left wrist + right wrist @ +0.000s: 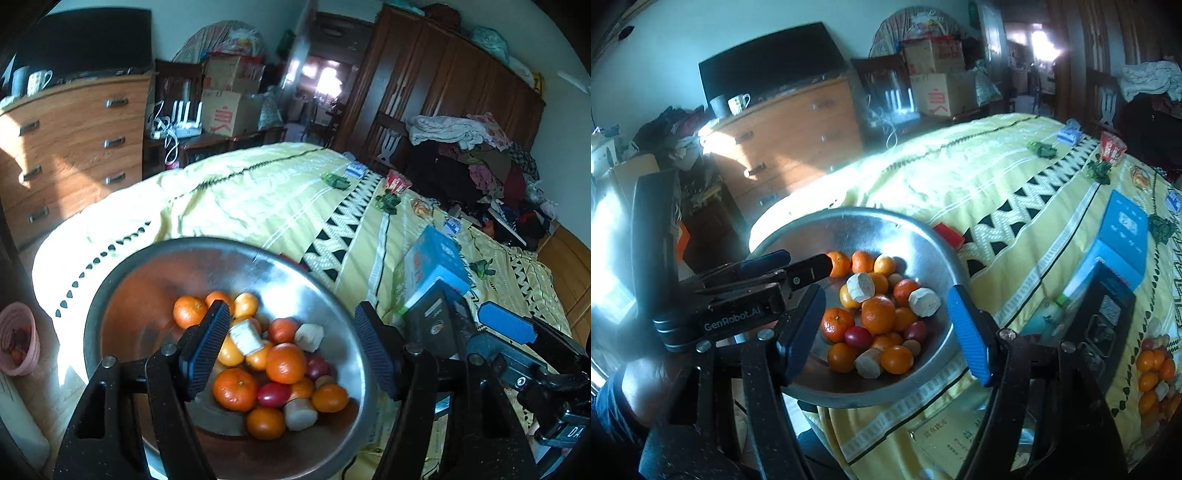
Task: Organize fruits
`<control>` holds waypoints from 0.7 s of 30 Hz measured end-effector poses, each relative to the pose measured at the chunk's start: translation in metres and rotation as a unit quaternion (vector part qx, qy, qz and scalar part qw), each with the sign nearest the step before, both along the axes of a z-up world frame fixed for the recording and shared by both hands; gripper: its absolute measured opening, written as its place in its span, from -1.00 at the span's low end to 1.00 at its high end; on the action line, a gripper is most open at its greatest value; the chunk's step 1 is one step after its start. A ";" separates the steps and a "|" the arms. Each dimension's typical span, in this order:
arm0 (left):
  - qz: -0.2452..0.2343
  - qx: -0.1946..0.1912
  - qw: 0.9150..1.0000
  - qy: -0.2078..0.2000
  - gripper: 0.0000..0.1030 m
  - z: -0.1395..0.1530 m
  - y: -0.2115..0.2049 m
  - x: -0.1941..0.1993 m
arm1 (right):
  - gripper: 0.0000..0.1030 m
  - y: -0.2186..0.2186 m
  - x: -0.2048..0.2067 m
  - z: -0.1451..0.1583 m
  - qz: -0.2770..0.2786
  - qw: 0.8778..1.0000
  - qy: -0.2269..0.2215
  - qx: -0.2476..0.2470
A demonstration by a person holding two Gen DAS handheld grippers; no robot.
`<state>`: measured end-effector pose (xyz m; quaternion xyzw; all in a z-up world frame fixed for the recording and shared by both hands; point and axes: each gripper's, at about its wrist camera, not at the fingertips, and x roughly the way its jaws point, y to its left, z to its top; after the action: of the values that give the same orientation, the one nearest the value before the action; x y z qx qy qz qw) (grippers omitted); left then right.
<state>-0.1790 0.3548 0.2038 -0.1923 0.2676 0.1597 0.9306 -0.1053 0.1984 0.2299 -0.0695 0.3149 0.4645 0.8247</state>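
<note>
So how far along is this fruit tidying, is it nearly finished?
Partly done, by the look of it. A metal bowl on the bed already holds a heap of oranges, small red fruits and pale cut chunks. Nothing is in hand: the left gripper and right gripper both stand open and empty over the bowl. Still left: a second pile of fruit lying on the yellow bedspread at the right.

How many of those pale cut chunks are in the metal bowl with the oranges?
3 show. One pale chunk tops the pile's middle, another lies toward the right, the third at the near edge. More may hide under the fruit in the metal bowl.
</note>
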 end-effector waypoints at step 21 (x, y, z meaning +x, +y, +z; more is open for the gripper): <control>-0.293 0.065 0.951 0.079 1.00 -0.092 -0.346 0.141 | 0.86 -0.342 0.071 -0.165 -0.348 0.925 0.100 -0.114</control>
<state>-0.0377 0.0088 0.1119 -0.0317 0.3739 -0.0883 0.9227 -0.0339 -0.1432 0.0646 -0.0024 0.4516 0.1137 0.8850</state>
